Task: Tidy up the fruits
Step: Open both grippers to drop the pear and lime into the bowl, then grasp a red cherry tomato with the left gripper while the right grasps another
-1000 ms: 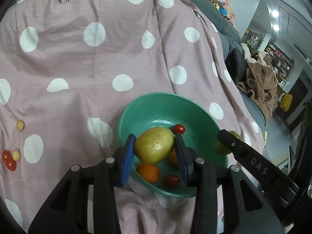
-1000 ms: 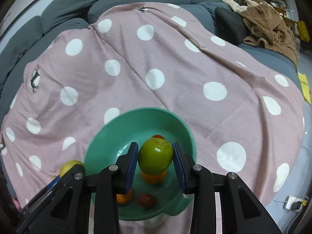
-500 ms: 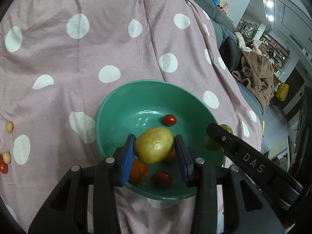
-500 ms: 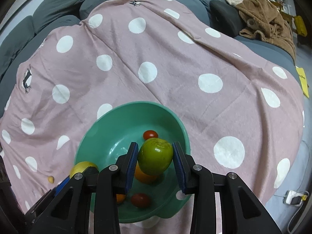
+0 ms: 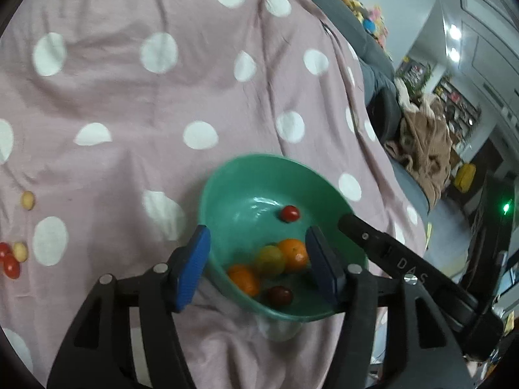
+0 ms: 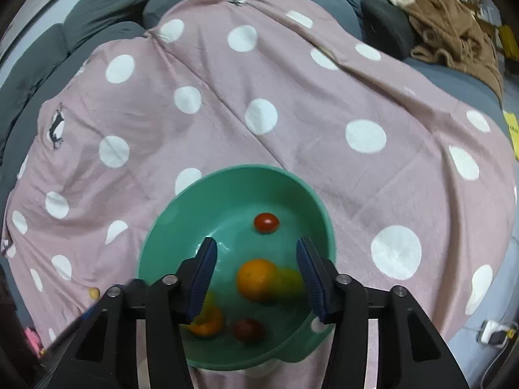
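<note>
Both grippers hung over the green bowl (image 5: 227, 175) with their jaws spread wide and nothing between the pads. The left gripper (image 5: 259, 262) stood above the near part of the bowl, and the right gripper (image 6: 256, 269) stood above it from the other side. Inside the bowl lay an orange (image 6: 256, 278), a second orange (image 5: 245, 278) nearer to the rim, a red cherry tomato (image 6: 266, 222) apart from the rest, a darker red fruit (image 5: 280, 295), and a yellow-green fruit (image 5: 270, 259) that touched the first orange. In the right wrist view a green blur (image 6: 290, 280) showed just beside the orange; it looked like a fruit in motion, but the picture was too smeared to tell. The bowl sat on a soft pink dotted cloth (image 5: 129, 113) that covered a sofa, so its footing seemed not firm. The main danger from here seemed to be the bowl itself: if a finger touched the rim on the way out, the bowl could tip on the soft cloth and the round fruits could roll out. A fruit that was not yet at rest could also bounce over the low near rim. On the cloth, well apart from the bowl at the left, several small fruits (image 5: 13, 259) were not yet gathered, and a careless push there could send them off the edge.
</note>
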{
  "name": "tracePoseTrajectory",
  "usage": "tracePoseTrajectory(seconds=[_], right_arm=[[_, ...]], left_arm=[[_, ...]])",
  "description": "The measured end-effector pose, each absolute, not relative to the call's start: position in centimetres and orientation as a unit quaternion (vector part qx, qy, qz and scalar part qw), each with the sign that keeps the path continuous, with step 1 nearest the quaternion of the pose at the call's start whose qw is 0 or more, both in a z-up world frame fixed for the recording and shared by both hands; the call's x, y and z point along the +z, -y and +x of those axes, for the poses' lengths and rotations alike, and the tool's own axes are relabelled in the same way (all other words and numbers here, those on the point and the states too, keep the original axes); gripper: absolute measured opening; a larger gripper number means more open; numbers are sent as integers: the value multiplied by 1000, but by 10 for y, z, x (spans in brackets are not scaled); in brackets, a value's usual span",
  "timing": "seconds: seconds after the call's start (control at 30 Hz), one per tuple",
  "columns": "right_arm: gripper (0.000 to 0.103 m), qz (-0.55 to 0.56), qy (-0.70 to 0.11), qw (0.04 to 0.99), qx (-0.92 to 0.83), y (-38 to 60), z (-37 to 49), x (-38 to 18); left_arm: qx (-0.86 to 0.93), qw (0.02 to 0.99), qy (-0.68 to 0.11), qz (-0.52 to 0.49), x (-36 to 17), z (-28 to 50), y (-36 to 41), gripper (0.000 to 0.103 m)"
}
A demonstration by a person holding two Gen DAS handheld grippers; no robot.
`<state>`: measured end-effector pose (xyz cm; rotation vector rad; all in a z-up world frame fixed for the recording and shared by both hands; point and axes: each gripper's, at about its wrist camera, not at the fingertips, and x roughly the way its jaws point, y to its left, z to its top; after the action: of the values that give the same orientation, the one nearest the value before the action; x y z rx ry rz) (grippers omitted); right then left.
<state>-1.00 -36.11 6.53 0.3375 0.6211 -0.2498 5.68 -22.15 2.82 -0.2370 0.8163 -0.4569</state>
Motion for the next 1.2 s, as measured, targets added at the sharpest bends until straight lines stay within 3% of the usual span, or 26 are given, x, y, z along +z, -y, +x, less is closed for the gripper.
tracePoseTrajectory(seconds=[0.33,0.67,0.73,0.9,1.0,1.2], right_arm=[[52,133,-307,942,-34,306,-3,70],[52,26,-357,929,93,188,12,36],[52,7,-377,917,130,155,16,24],[48,1,-442,869,223,77,39,-14],[33,-3,-478,846,236,43,53,-39],[33,-10,-524,820,231,16,76,-75]], left_arm=[[-82,913,-376,-135,45,29,77,61],[36,896,-385,-217,9,21,-59,59],[32,891,-392,-226,1,26,-66,54],[16,879,-402,-257,-13,42,-79,28],[7,873,-407,-269,-18,49,-88,24],[-5,863,-420,-279,-28,57,-95,24]])
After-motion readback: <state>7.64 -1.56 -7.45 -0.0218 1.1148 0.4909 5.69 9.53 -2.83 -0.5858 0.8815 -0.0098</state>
